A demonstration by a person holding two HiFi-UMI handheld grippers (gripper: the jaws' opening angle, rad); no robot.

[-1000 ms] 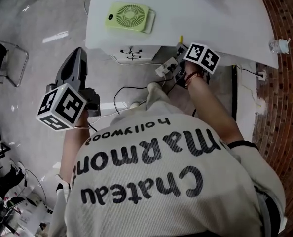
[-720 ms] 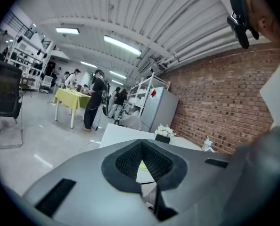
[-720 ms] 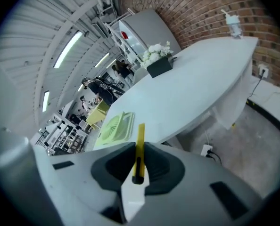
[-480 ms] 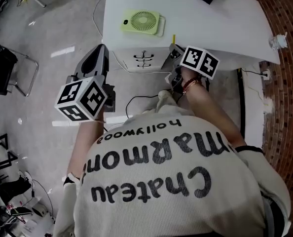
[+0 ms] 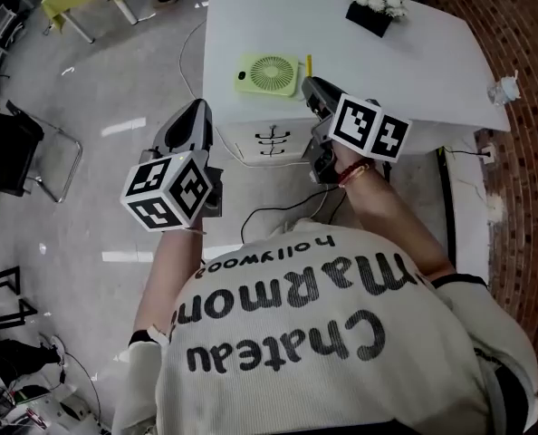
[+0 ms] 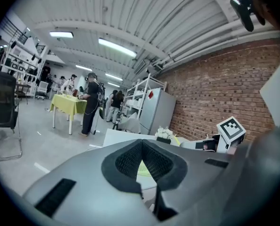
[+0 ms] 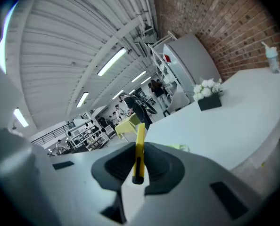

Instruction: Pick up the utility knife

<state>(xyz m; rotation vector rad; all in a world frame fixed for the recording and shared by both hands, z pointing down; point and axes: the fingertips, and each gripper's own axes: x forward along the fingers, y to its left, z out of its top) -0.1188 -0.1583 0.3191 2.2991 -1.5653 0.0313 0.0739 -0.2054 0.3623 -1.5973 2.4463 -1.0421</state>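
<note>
Right gripper clamps the knife between its jaws, long axis pointing straight ahead over the table — left gripper closed, empty.

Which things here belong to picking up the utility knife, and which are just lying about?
Part of the job:
- utility knife, yellow, clamped between the jaws
- right gripper, shut on it

Just lying about:
- green fan on the white table
- flower box at the table's far side
- left gripper, shut, holding nothing
</note>
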